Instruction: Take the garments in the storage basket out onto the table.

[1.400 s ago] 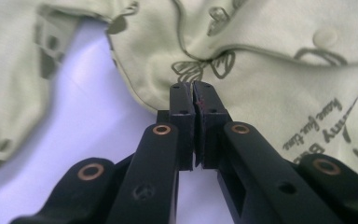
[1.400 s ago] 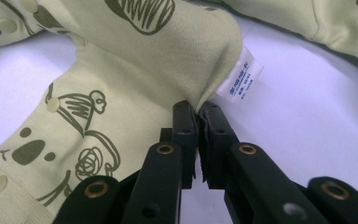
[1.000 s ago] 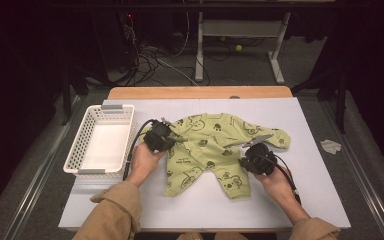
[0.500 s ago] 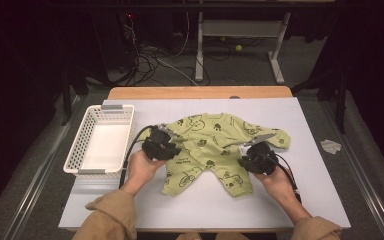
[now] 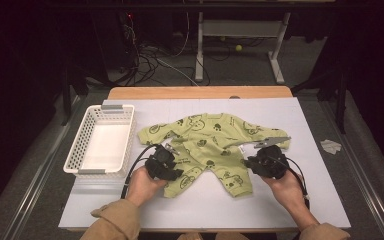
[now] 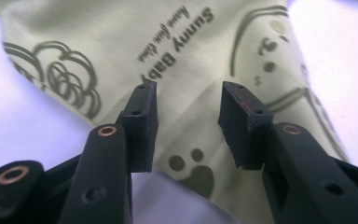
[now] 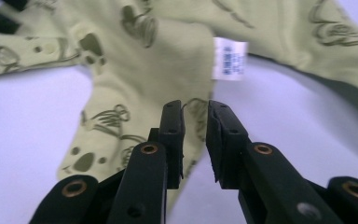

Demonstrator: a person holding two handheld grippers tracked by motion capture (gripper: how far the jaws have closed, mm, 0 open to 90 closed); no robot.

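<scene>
A smooth, pale tabletop [image 5: 300, 200] with a bare wooden strip along its far edge is seen. A soft, light-green baby romper [image 5: 205, 145], printed with dark animal outlines and paw marks, is spread flat at the middle, sleeves toward the far edge. A white plastic lattice basket [image 5: 80, 150], rectangular, is set near the left edge. The left gripper [image 6: 189, 126] is held over the romper's left leg; its jaws have just been opening and stand apart, nothing pinched. The right gripper [image 7: 196, 140] is held at the right leg's edge, its jaws narrowly parted, no cloth gripped.
</scene>
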